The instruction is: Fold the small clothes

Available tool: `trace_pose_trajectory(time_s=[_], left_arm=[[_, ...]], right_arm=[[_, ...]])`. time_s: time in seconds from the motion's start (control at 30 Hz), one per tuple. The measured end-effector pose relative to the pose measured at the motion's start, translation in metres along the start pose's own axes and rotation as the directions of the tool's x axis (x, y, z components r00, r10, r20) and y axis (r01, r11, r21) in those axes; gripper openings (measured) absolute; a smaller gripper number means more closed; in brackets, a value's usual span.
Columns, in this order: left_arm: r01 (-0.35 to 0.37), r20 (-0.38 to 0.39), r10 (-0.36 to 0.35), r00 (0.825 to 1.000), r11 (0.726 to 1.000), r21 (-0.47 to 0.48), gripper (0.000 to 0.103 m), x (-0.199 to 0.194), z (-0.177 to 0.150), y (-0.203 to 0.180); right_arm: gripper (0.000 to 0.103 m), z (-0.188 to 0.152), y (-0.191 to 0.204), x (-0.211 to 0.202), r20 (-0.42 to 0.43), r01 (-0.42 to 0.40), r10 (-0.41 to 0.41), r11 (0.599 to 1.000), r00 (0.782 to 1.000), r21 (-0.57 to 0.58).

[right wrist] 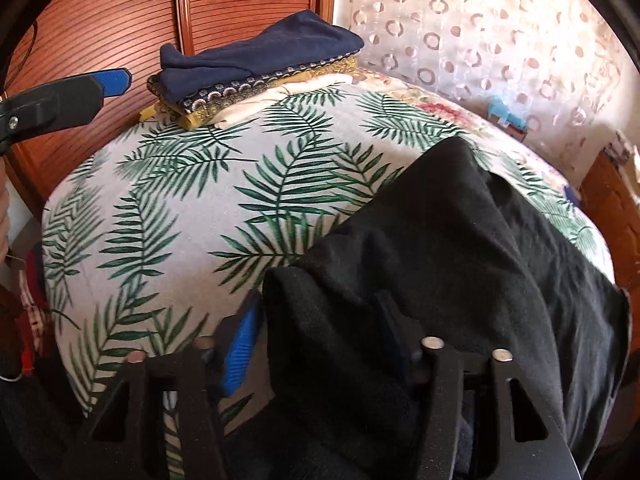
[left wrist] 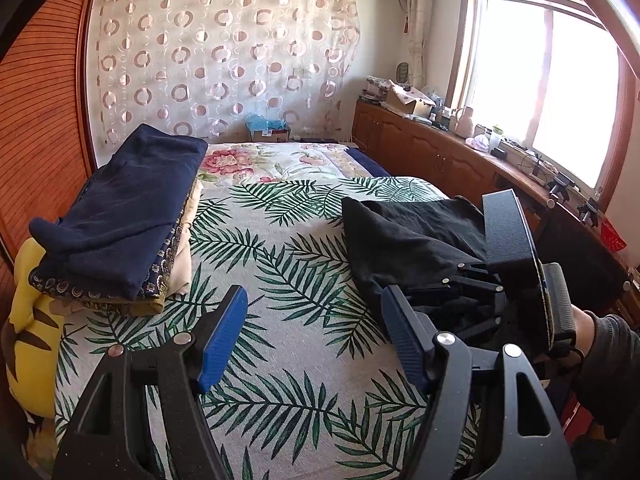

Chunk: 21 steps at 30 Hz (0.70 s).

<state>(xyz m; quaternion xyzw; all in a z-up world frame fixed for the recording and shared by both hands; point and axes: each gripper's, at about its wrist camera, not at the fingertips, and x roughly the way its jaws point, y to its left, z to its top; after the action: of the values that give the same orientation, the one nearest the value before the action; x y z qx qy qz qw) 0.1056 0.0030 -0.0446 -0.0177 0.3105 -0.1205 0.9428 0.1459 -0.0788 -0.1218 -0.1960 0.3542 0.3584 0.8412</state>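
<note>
Black cloth fills the near right of the scene: a black garment [right wrist: 460,248] lies bunched over the right gripper [right wrist: 320,344], and its near edge hangs between the two fingers, the blue pad of one finger [right wrist: 240,356] showing just left of the fabric while the other is mostly buried under it. Whether the pads already pinch the cloth I cannot tell, since the folds hide the contact; it looks like a grab at the near hem, a sensible place to take hold for drawing the piece flat before folding. To the left, the left gripper [left wrist: 314,340] hangs above the leaf-print bedspread [left wrist: 280,280] with its jaws wide and nothing between them, apparently kept ready to take a second corner of the same garment, which lies just to its right. The middle of the bedspread is bare, which I judge is the working space for spreading out the cloth. Further off at the far left edge of the bed sits a stack of folded clothes [right wrist: 256,72], a navy piece on top with patterned, mustard and cream layers under it, set aside against the wooden slatted panel [right wrist: 120,20] so finished items stay clear of the folding area. Beyond hangs a circle-patterned curtain [left wrist: 224,64].
</note>
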Motion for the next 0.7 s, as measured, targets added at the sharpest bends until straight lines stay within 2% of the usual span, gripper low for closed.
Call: trace_pose_trajectory(time_s=[0.03,0.07,0.1,0.17,0.27,0.33,0.4,0.6,0.7], left_arm=[[0.002,-0.001,-0.002,1.0,1.0,0.0,0.07,0.001,-0.001,-0.001],[0.005,-0.003,-0.005,1.0,1.0,-0.001,0.07,0.001,-0.002,-0.002],[0.01,-0.005,-0.01,1.0,1.0,-0.003,0.07,0.002,-0.002,-0.003],[0.016,-0.011,-0.016,1.0,1.0,-0.005,0.07,0.004,-0.002,-0.006],[0.022,-0.015,-0.022,1.0,1.0,0.009,0.07,0.007,-0.003,-0.011],[0.029,-0.018,-0.029,0.999,0.999,0.012,0.07,0.009,-0.004,-0.016],[0.034,-0.022,-0.034,0.999,0.999,0.016,0.07,0.011,-0.004,-0.02],[0.048,-0.028,-0.047,0.998,0.998,0.036,0.07,0.014,-0.004,-0.035],[0.048,-0.024,-0.047,0.999,0.998,0.045,0.07,0.014,-0.002,-0.04]], right_arm=[[0.037,0.0,0.0,0.0,0.004,0.009,-0.009,1.0,1.0,0.0],[0.02,-0.001,-0.002,-0.001,0.008,-0.002,0.002,1.0,1.0,0.011],[0.014,-0.001,-0.007,-0.003,0.011,-0.028,0.028,0.999,1.0,0.036],[0.01,-0.001,-0.021,-0.013,0.045,-0.085,0.08,0.991,0.996,0.102],[0.009,0.0,-0.048,-0.038,0.135,-0.109,0.085,0.979,0.987,0.175],[0.009,0.002,-0.07,-0.055,0.164,-0.04,0.003,0.974,0.986,0.223],[0.009,0.003,-0.09,-0.067,0.18,-0.002,-0.046,0.967,0.983,0.254],[0.008,0.002,-0.155,-0.088,0.161,0.131,-0.194,0.934,0.968,0.333],[0.008,0.001,-0.176,-0.091,0.144,0.167,-0.231,0.918,0.962,0.359]])
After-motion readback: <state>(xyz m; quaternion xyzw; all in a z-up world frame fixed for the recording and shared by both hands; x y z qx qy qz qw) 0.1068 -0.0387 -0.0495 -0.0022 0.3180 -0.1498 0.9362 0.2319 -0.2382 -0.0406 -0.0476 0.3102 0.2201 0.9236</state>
